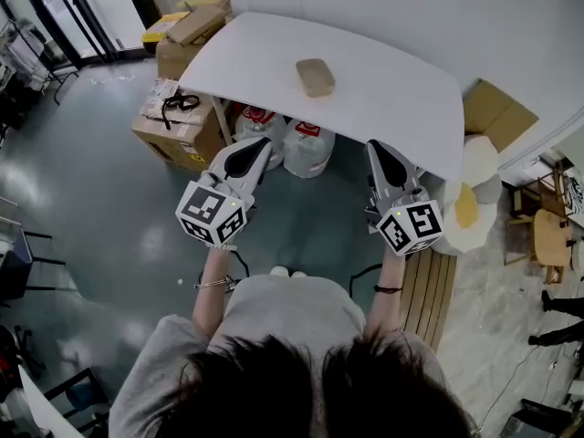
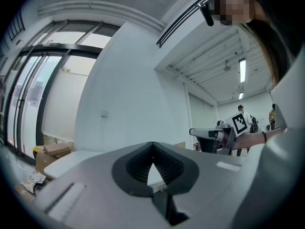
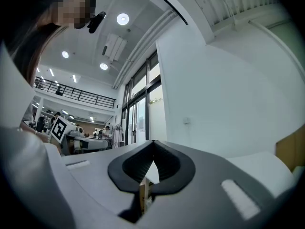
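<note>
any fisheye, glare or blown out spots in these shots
Head view: even light, sharp, a pale sheen on the floor at left. Left gripper view: strong fisheye, dark round edges, windows blown out, left tongs slightly soft. Right gripper view: same fisheye, ceiling lamps flare white.

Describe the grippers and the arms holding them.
The left gripper and right gripper: light grey tapered shells, black ribbed pads, each with a white cube of black square markers. The person wears a grey short-sleeved shirt, a thin bracelet on the left wrist, a dark band on the right.
</note>
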